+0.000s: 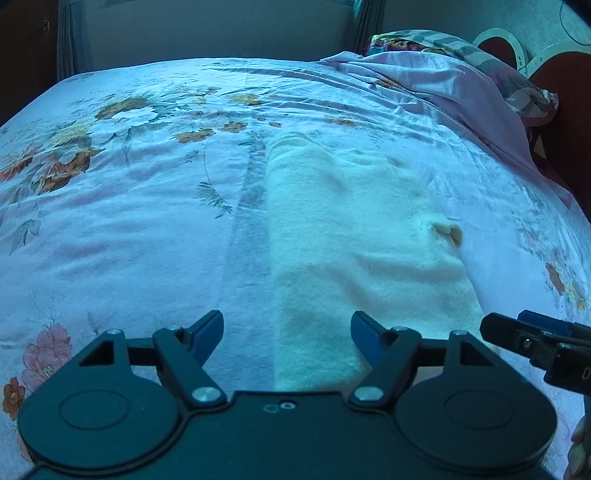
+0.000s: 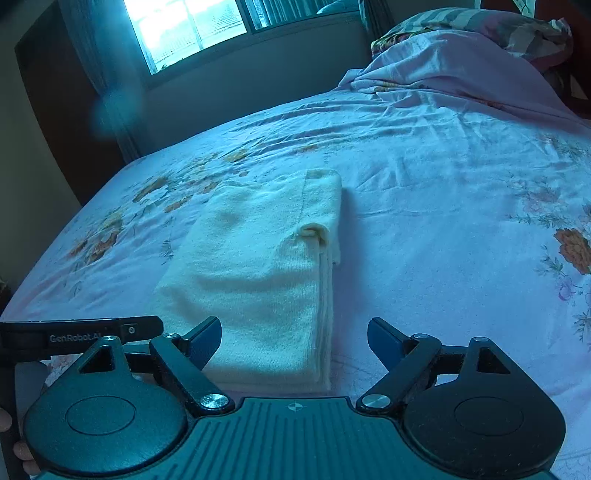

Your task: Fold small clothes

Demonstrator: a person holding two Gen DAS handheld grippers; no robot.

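Note:
A cream knitted garment (image 1: 354, 236) lies folded into a long strip on the floral bedsheet (image 1: 129, 221); it also shows in the right wrist view (image 2: 258, 266), with a small rolled cuff on its right edge. My left gripper (image 1: 287, 325) is open and empty, hovering over the garment's near left edge. My right gripper (image 2: 294, 332) is open and empty, above the garment's near right edge. The right gripper shows at the left view's right edge (image 1: 532, 343); the left gripper shows at the right view's left edge (image 2: 81, 332).
A bunched pink cover and pillows (image 2: 461, 62) lie at the head of the bed on the far right. A window (image 2: 192, 29) and wall stand beyond the bed's far edge. A red and white headboard (image 1: 532, 59) is at the far right.

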